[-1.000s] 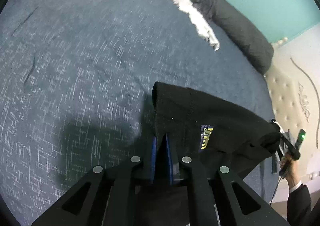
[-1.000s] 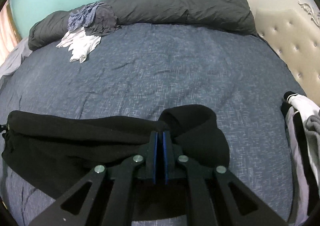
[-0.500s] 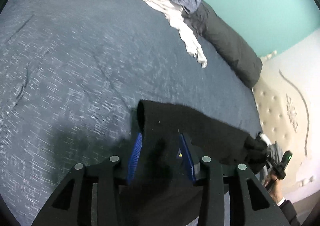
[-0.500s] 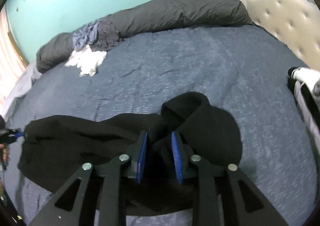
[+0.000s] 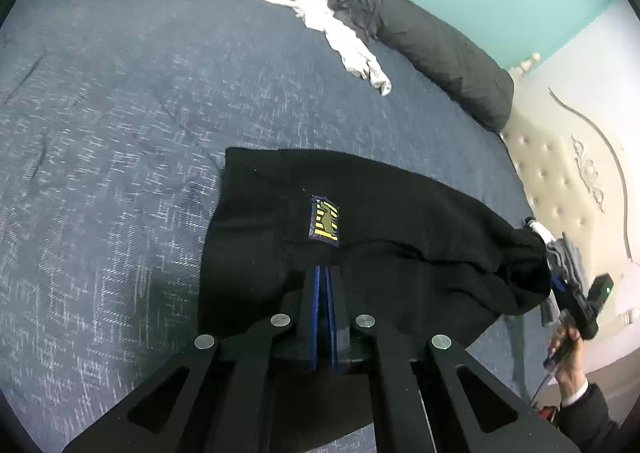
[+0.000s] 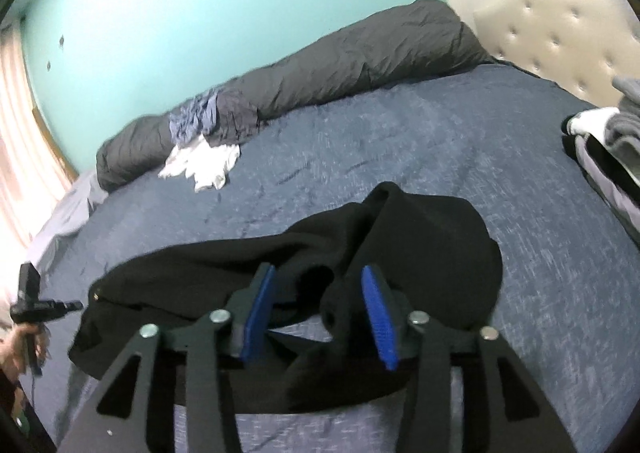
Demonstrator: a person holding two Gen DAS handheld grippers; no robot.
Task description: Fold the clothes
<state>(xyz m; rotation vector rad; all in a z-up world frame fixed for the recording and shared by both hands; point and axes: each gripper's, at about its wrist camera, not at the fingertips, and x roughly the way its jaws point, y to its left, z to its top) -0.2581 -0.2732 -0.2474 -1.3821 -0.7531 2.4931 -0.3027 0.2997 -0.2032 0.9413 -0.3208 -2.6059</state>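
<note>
Black fleece garment (image 5: 360, 221) is lying ahead of both jaws; my left gripper (image 5: 323, 273) is staying pinched on its edge as anchor, while my right gripper (image 6: 316, 301) is opening around loose cloth.

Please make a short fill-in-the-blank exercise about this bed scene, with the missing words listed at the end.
1. The black garment carries a small patch with ____ stripes.
2. The wall behind the bed is painted ____.
3. The white cloth lies beside a long ____ bolster.
4. The right gripper has blue pads on its ____.

Missing words: yellow; turquoise; dark grey; fingers
</note>
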